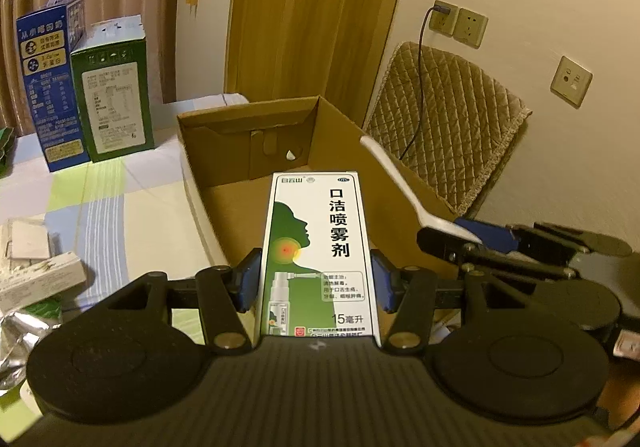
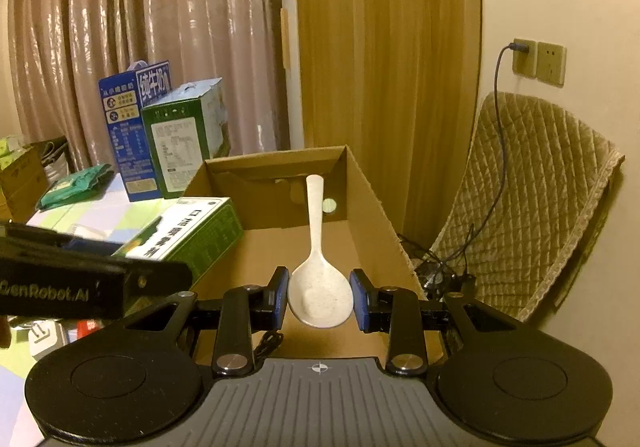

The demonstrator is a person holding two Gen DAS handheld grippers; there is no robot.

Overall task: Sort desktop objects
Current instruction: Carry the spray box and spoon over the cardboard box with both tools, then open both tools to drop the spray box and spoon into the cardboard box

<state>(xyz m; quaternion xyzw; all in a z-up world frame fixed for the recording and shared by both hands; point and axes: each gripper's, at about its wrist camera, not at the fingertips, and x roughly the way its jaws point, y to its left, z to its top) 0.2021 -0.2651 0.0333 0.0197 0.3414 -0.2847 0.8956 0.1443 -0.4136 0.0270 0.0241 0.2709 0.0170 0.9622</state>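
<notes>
Spray box: a white and green carton (image 1: 320,255) with black Chinese print, held long side forward, above the open cardboard box. In the right wrist view it (image 2: 188,231) shows from the side, over the left wall of the cardboard box.
Left gripper: the left gripper (image 1: 316,279) is closed on the spray box, about half way open, one blue pad pressing each long side of the carton.
Rice spoon: a white speckled plastic spoon (image 2: 318,267), bowl toward the camera, handle pointing away over the floor of the cardboard box. In the left wrist view only its handle (image 1: 394,179) is seen, rising above the right wall.
Right gripper: the right gripper (image 2: 320,297) is clamped narrow on the bowl of the rice spoon, a blue pad on each edge.
Cardboard box: a brown open box (image 1: 208,151) on the table, directly under both grippers; its floor looks bare.
Table: covered by a cloth (image 1: 100,207) with green, blue and white squares.
Cartons behind: a blue carton (image 1: 52,87) and a green carton (image 1: 116,99) stand upright, touching, left of the cardboard box.
Left edge: small packets and foil (image 1: 24,287), not clear.
Right side: a chair with a quilted cover (image 1: 448,127) by the wall, a cable (image 1: 420,55) going up to a wall socket (image 1: 442,17).
</notes>
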